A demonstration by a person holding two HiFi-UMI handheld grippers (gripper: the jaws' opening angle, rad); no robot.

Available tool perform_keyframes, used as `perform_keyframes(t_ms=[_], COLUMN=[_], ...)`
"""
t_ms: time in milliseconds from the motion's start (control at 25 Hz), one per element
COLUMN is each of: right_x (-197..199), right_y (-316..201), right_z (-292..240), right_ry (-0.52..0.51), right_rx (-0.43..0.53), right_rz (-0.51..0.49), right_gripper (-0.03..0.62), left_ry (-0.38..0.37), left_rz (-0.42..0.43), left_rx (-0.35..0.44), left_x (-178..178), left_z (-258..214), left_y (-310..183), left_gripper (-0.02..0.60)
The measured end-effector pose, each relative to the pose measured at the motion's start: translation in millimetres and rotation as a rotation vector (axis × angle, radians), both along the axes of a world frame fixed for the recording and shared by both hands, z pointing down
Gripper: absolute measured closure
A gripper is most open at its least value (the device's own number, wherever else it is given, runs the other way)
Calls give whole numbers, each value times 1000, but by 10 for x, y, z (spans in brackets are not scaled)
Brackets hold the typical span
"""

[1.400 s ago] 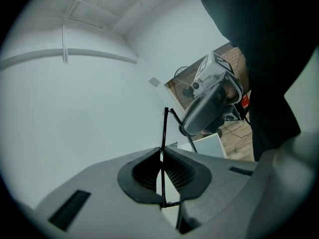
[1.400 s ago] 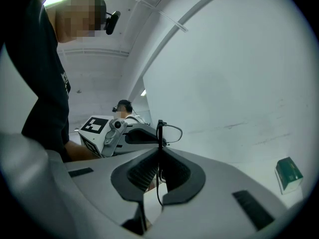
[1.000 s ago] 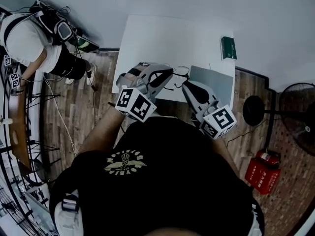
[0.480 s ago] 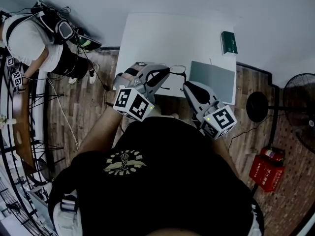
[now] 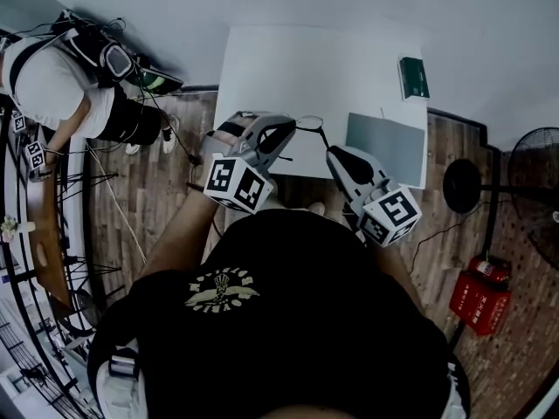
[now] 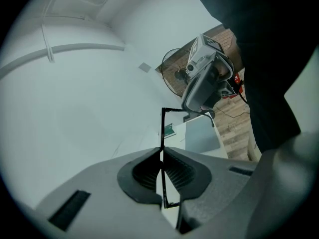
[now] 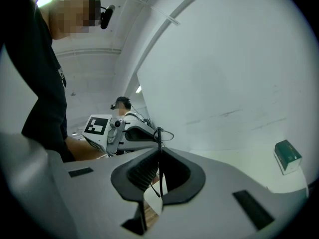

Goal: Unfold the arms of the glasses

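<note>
The glasses (image 5: pixel 309 123) are a thin black wire frame, held in the air over the near edge of the white table (image 5: pixel 297 59). My left gripper (image 5: pixel 291 130) is shut on one thin part of the frame, which runs straight up between its pads (image 6: pixel 163 133). My right gripper (image 5: pixel 331 154) faces it from the right and is shut on another thin black arm (image 7: pixel 159 151). In the right gripper view a lens loop (image 7: pixel 167 134) shows just beyond the jaws, in front of the left gripper (image 7: pixel 130 134). The left gripper view shows the right gripper (image 6: pixel 203 86) at the far end of the frame.
A small green box (image 5: pixel 412 77) and a grey flat pad (image 5: pixel 389 144) lie on the table's right side. Right of the table stand a fan (image 5: pixel 534 190) and a red extinguisher (image 5: pixel 479 299) on the wood floor. Another person (image 5: pixel 52 77) stands at far left among cables.
Both grippers have sunk a little with the glasses still held between them, the left one shifting more. Neither grip has changed.
</note>
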State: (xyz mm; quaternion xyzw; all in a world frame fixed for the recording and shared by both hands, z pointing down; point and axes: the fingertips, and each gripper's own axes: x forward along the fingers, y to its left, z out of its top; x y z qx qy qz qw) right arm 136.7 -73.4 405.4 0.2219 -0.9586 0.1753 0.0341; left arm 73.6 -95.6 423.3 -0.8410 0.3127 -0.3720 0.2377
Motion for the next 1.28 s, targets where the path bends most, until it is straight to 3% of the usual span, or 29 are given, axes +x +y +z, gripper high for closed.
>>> perform_keyframes(t_ms=[240, 400, 640, 760, 960, 1080, 1280], right_x=[-335, -547, -650, -610, -542, -528, -509], right_y=[-228, -363, -645, -814, -995, -1017, -1055], right_z=[8, 5, -178, -232, -373, -469, -632], right_ry=[5, 3, -4, 9, 33, 40, 58], right_rx=[-13, -6, 64, 96, 180, 216, 261], right_rz=[34, 65, 189, 266, 405, 460, 519], right_gripper=[576, 574, 560, 562, 585, 594, 594], left_ry=[2, 92, 167, 310, 657, 865, 994], left_rz=[10, -5, -11, -62, -211, -242, -236], left_rx=[3, -37, -48, -81, -215, -238, -173], left_x=[-384, -571, -901, -1081, -1489, -1698, -1925], left_z=[76, 58, 174, 133, -130, -313, -667], left_y=[-243, -413, -662, -820, -1053, -1103, -1174], left_gripper=[558, 558, 558, 558, 558, 558, 558])
